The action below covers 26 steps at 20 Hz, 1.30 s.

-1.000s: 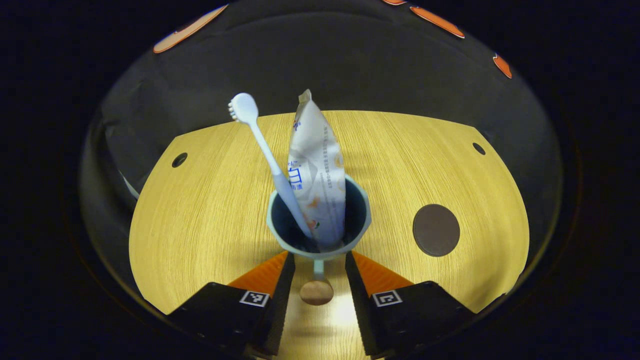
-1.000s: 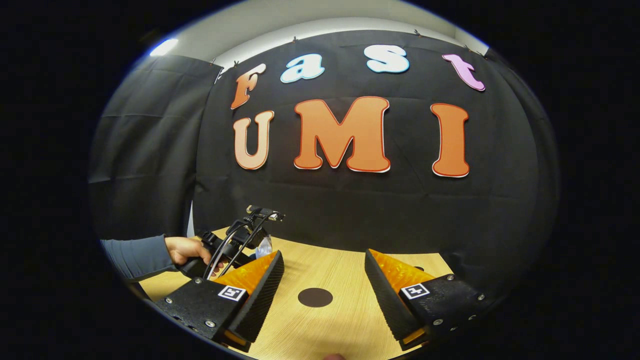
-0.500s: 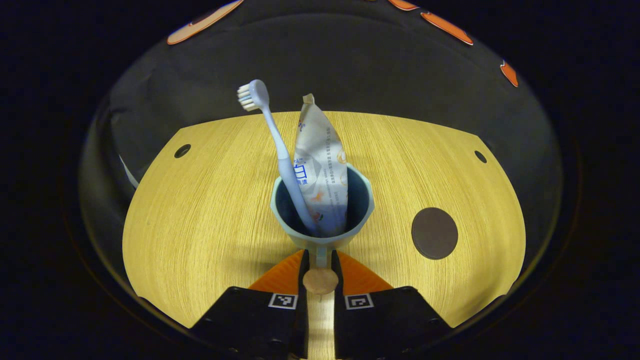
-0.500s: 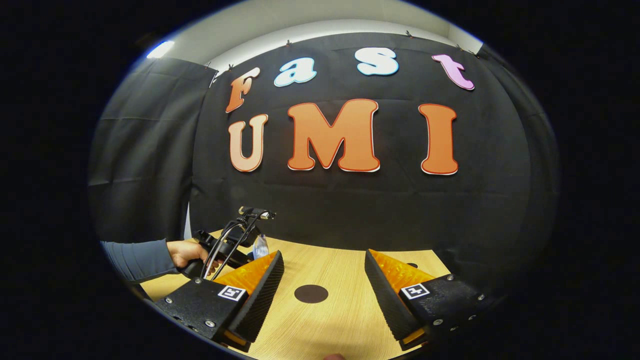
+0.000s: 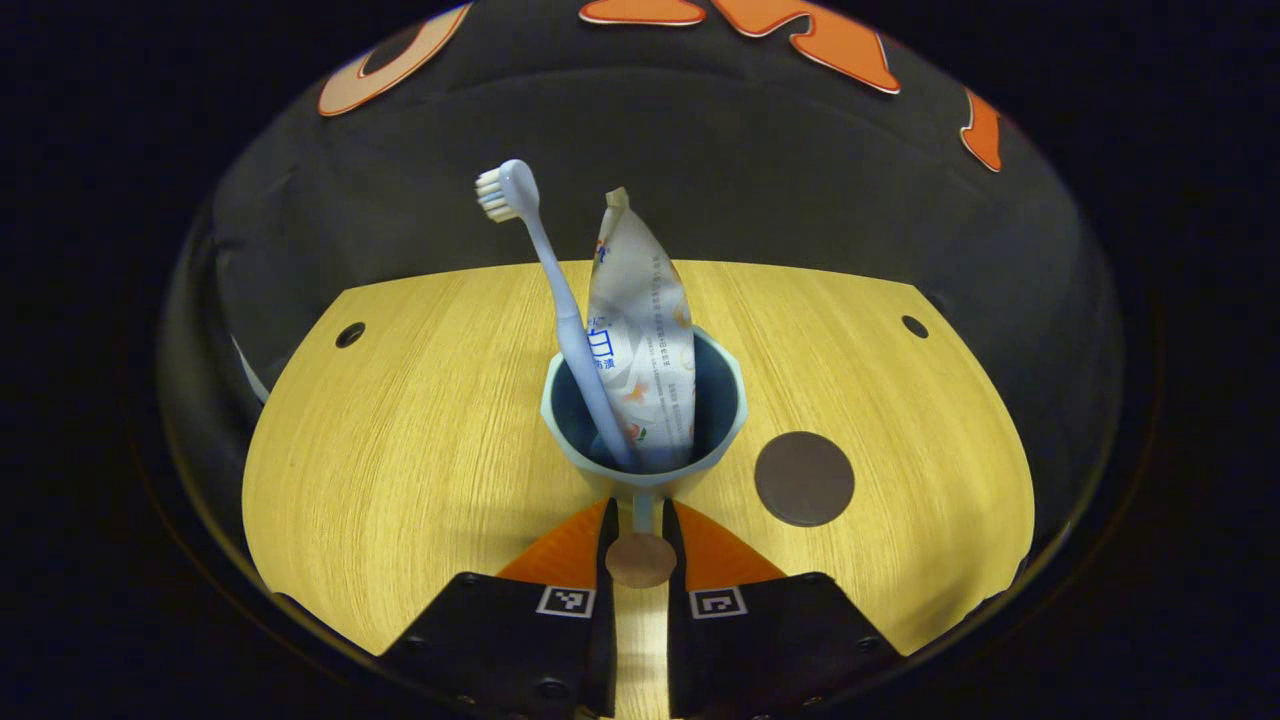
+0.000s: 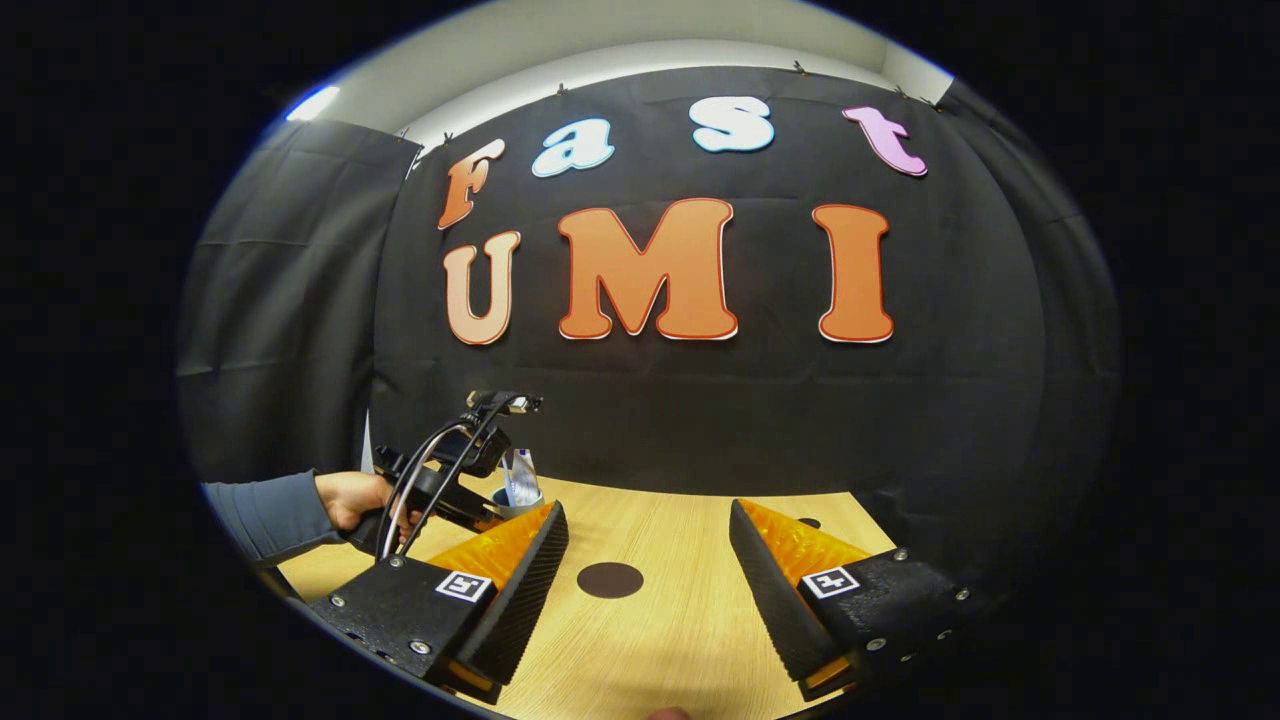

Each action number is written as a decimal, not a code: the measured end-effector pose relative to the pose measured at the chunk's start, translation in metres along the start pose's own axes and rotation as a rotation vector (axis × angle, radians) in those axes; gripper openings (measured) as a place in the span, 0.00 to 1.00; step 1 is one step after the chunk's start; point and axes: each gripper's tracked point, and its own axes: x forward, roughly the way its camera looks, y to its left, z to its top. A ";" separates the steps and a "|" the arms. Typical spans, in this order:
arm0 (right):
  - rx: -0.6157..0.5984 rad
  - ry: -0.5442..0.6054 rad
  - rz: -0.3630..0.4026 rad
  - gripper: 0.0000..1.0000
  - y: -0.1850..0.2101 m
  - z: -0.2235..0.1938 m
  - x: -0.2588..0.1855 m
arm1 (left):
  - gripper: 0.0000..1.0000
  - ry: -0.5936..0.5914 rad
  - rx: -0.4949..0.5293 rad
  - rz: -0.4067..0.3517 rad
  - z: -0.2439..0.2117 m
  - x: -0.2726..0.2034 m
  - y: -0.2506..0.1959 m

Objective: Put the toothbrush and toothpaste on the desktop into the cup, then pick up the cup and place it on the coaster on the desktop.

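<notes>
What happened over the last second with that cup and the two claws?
The left claw closed its fingers on the cup's handle, which it only straddled a second ago. It has since carried the cup toward the coaster, which now lies nearer the cup. The toothbrush and toothpaste stayed standing inside. The right claw stayed open and empty over the table.

A recording booth: black cloth wall (image 6: 700, 420) behind a bare wooden desktop (image 5: 400, 440).
</notes>
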 end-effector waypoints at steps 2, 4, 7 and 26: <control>-0.003 0.004 -0.006 0.97 -0.002 -0.003 -0.005 | 0.20 -0.014 0.040 -0.020 -0.001 0.003 0.006; -0.013 0.015 -0.018 0.97 -0.005 -0.007 -0.009 | 0.20 -0.012 0.067 -0.041 -0.001 0.002 0.009; -0.013 0.019 -0.030 0.97 -0.008 -0.009 -0.017 | 0.20 -0.009 0.097 -0.076 0.000 0.001 0.013; 0.006 0.078 -0.046 0.97 -0.016 -0.038 -0.017 | 0.30 0.019 0.173 -0.135 0.000 -0.019 0.016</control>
